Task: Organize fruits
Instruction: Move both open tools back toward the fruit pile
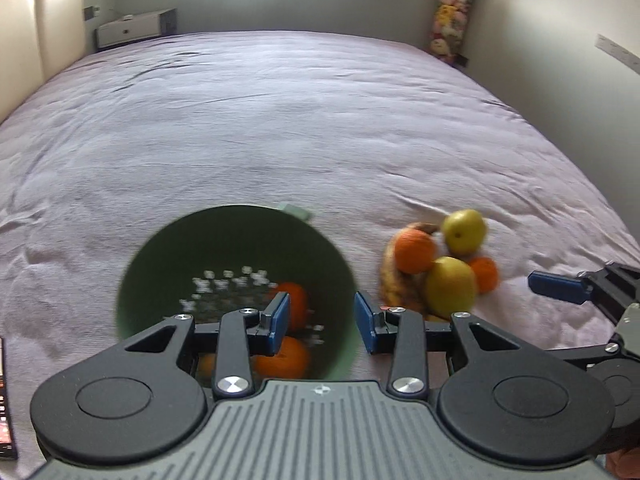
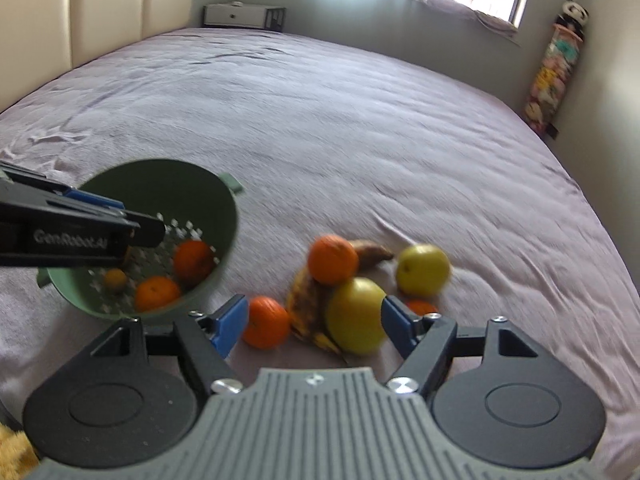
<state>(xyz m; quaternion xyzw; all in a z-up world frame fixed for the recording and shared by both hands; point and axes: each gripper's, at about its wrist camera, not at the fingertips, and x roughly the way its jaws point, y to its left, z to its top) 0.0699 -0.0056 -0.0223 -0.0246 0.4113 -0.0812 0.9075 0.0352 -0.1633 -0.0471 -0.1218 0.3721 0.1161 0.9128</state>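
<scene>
A green colander (image 1: 240,232) (image 2: 208,196) sits on the bed with oranges (image 2: 156,292) inside. My left gripper (image 1: 322,322) is open and empty above its near rim; it also shows in the right wrist view (image 2: 116,216). To the right lies a pile of fruit: two yellow-green apples (image 1: 450,286) (image 2: 354,314), oranges (image 1: 414,250) (image 2: 332,258) and brown bananas (image 2: 308,308). My right gripper (image 2: 314,322) is open, its jaws either side of the near apple, the bananas and an orange (image 2: 266,322); its blue finger also shows in the left wrist view (image 1: 556,286).
The lilac bedsheet (image 1: 300,120) stretches far back to a padded headboard (image 2: 112,4) and a white bedside cabinet (image 1: 132,28). A tower of soft toys (image 1: 452,16) stands at the far right wall. A dark phone-like object (image 1: 6,400) lies at the left edge.
</scene>
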